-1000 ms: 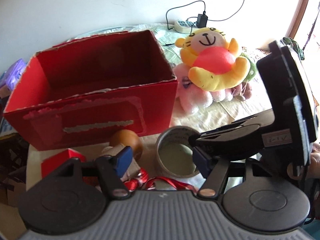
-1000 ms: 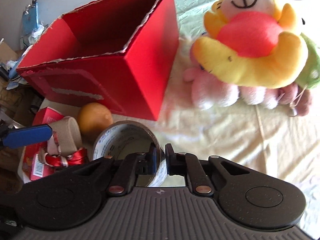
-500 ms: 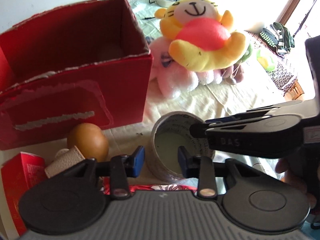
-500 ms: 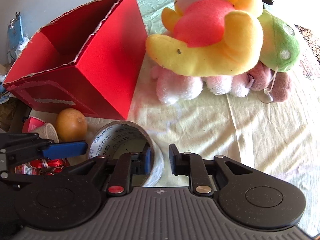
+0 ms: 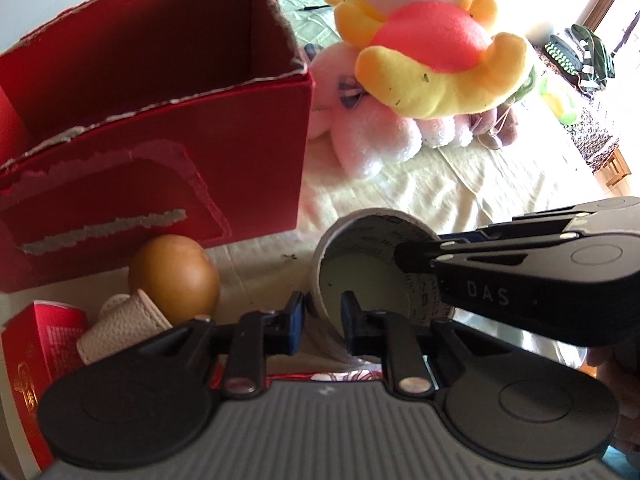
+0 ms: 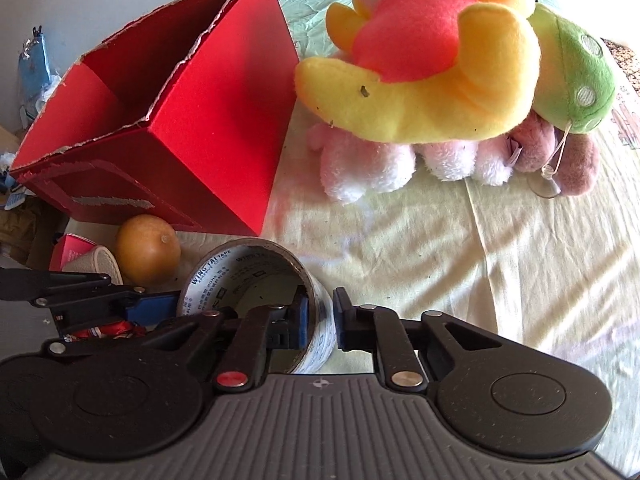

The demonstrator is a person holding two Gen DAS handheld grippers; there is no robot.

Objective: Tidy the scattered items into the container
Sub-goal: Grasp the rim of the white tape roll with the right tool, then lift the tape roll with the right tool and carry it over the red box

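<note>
Left hand-held gripper (image 5: 322, 322): its two fingers straddle the near-left wall of the tape roll, one outside and one inside the core; whether they press the wall cannot be told.
Right hand-held gripper (image 6: 320, 322): jaws straddle the roll's right wall, one blue pad inside, the other outside; firm contact cannot be told.
Clear packing-tape roll with printed cardboard core (image 6: 256, 268): lies flat on the pale yellow cloth (image 6: 460, 260), just in front of the box corner.
Red cardboard box with torn rim (image 5: 160, 128): open top; nothing visible inside from these views.
Round brown-orange fruit (image 5: 174, 276): beside the roll, against the box front.
Beige leather roll (image 5: 120, 326): touching the fruit.
Small red carton (image 5: 28, 356): left of the beige roll.
Yellow plush tiger with red belly (image 5: 428, 44): resting on a pink plush toy (image 5: 368, 132), right of the box.
Green spotted plush (image 6: 572, 68): behind the tiger.
</note>
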